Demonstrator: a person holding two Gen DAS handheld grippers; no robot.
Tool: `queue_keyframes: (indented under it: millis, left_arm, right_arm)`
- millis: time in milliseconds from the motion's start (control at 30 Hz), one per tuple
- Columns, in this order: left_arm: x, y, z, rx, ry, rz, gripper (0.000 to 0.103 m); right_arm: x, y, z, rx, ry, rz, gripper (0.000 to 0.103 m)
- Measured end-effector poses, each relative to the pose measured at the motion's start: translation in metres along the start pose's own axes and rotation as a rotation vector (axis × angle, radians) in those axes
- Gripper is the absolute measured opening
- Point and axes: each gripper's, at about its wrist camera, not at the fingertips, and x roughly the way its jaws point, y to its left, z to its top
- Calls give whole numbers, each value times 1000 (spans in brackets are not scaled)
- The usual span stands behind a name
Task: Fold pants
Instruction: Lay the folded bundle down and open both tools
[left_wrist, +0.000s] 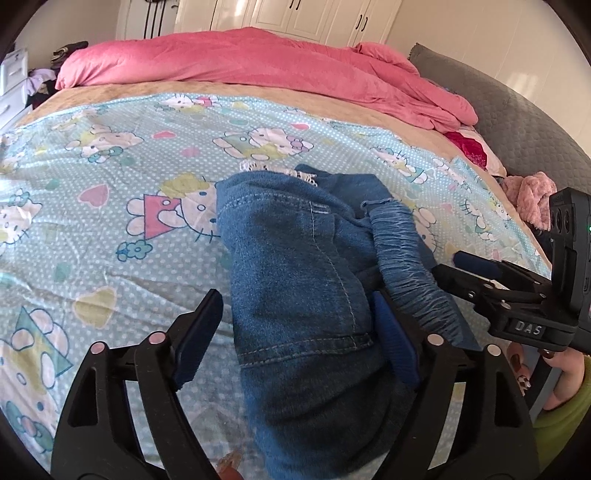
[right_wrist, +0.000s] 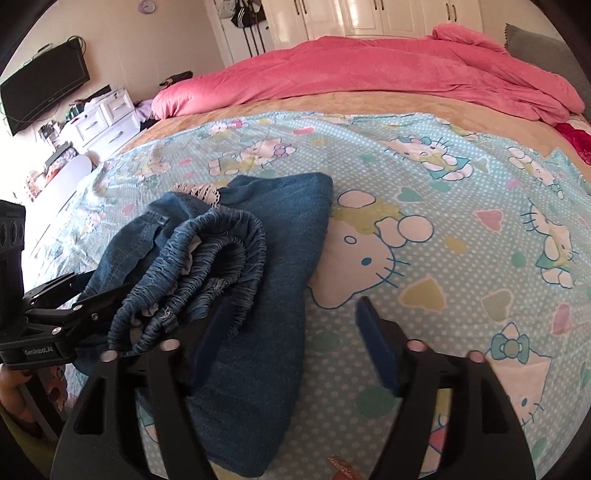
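Lying folded on the cartoon sheet (left_wrist: 110, 155), denim pants (left_wrist: 295, 280), left tongs (left_wrist: 295, 347) and right tongs (right_wrist: 291, 347) both released

Pants (left_wrist: 303, 295) on bedsheet (left_wrist: 110, 155), seemingly folded

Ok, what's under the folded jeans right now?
The jeans lie on the cartoon-print sheet. White lace trim peeks out at their far edge. Anything else beneath is covered by the denim.
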Motion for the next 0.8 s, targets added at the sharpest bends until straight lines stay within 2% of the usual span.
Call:
queue_keyframes:
  millis: [100, 200, 233, 267, 567, 800]
  left_arm:
    - [-12, -3, 1, 6, -30, 1, 81]
    - [-29, -9, 2, 23, -66, 10, 92]
    - [-34, -11, 1, 28, -79, 13, 93]
    - [-38, -12, 1, 31, -88, 17, 93]
    - [-69, -23, -24, 31, -101, 27, 94]
    - [-83, -25, -50, 12, -88, 37, 94]
  right_arm:
    - [-13, -1, 0, 14, -39, -1, 82]
    - [-27, 0, -3, 16, -76, -8, 83]
    - [-31, 1, -4, 15, -85, -11, 91]
    - [-35, 2, -6, 16, -97, -16, 98]
    - [-77, 14, -30, -12, -169, -46, 98]
    - [-96, 20, -47, 0, -170, -34, 98]
